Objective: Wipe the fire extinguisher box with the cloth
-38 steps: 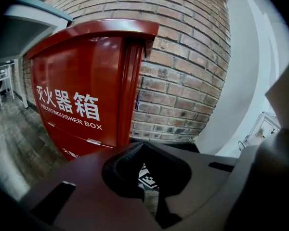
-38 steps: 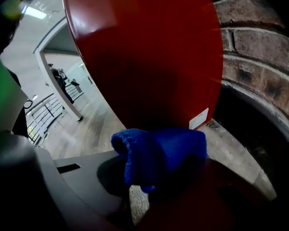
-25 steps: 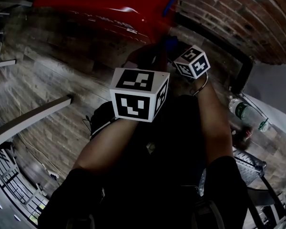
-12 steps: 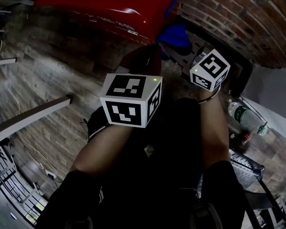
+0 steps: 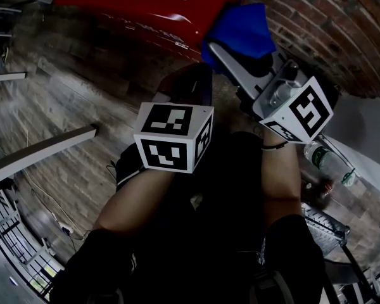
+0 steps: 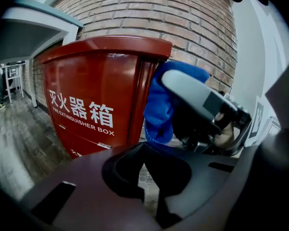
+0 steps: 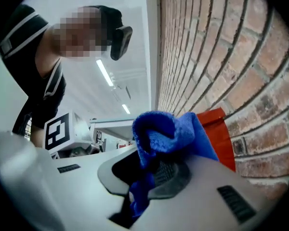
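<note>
The red fire extinguisher box [image 5: 145,2] stands against the brick wall, at the top of the head view. It fills the left of the left gripper view, where its front [image 6: 96,100] carries white lettering. My right gripper [image 5: 231,56] is shut on a bunched blue cloth [image 5: 240,27] and holds it up by the box's right edge. In the right gripper view the cloth [image 7: 168,129] sticks out from between the jaws, with the box's corner [image 7: 219,129] just behind. My left gripper [image 5: 190,84] hangs lower, in front of the box, shut with nothing in it.
A brick wall [image 5: 316,18] runs behind and to the right of the box. A plastic water bottle [image 5: 326,151] lies at the right. A pale metal bar [image 5: 44,151] crosses the wooden floor at the left. My legs fill the lower middle.
My right gripper has risen and swung right with the blue cloth, which now shows fully beside the box's right edge. The left gripper has barely shifted.
</note>
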Motion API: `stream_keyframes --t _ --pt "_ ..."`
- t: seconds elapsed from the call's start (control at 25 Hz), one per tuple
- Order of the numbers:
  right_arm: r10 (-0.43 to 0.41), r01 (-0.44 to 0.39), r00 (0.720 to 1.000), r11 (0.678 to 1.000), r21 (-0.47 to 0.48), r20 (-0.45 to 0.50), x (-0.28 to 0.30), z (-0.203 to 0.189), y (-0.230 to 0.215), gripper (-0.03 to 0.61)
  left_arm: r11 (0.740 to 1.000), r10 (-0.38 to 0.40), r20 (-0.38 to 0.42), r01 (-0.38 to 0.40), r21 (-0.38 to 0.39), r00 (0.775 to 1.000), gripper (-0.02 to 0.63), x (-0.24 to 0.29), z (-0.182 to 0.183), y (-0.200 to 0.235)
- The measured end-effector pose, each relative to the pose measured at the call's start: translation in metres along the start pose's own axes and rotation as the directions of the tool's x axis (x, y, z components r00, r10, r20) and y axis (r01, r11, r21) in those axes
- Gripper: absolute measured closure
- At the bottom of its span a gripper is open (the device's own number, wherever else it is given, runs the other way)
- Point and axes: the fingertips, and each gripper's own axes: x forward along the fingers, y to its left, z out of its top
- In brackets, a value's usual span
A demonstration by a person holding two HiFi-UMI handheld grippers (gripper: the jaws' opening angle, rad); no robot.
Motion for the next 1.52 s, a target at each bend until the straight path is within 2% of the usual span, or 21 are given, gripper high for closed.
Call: stream_keyframes --t 0.2,0.36,0.48,0.8,1.0,1.24,1.36,1.52 --pt "-0.041 0.041 0.999 0.998 -0.038 -0.004 0.001 0.002 0.003 0.528 1.0 -0.008 0.005 0.008 0.003 1.0 0.617 -0.001 0.001 -0.006" --pt "-0.025 0.024 0.999 0.998 -0.059 -0.03 -0.004 0.004 0.011 0.528 1.0 -0.02 0.015 0.02 -0.004 1.0 0.617 -0.001 0.005 -0.012" --pt "-0.022 0.021 1.0 0.998 -0.052 -0.012 -0.006 0.014 0.019 0.528 1.0 -0.019 0.018 0.019 -0.013 1.0 0.617 -0.003 0.007 -0.013" --pt "-0.043 0.042 0.998 0.999 -0.022 -0.039 -0.028 0.015 0.035 0.528 1.0 0.002 0.017 -0.002 0.009 1.0 0.617 -0.01 0.004 -0.001" --pt "-0.129 0.129 0.991 0.992 -0.005 -0.036 -0.039 0.023 0.029 0.528 0.999 -0.012 0.029 0.013 -0.043 1.0 0.617 -0.017 0.007 0.011" --pt "-0.264 0.267 0.959 0.964 0.008 -0.102 -0.036 0.036 0.011 0.528 0.983 -0.11 0.034 0.114 -0.143 0.993 0.617 -0.032 0.016 0.012" --pt "-0.332 0.341 0.932 0.939 0.044 -0.145 -0.034 0.051 0.005 0.528 0.981 -0.123 0.008 0.122 -0.15 0.992 0.617 -0.045 0.031 0.013" --pt "-0.365 0.389 0.91 0.916 0.097 -0.198 -0.027 0.083 0.009 0.528 0.976 -0.136 -0.058 0.124 -0.177 0.989 0.617 -0.072 0.054 0.013"
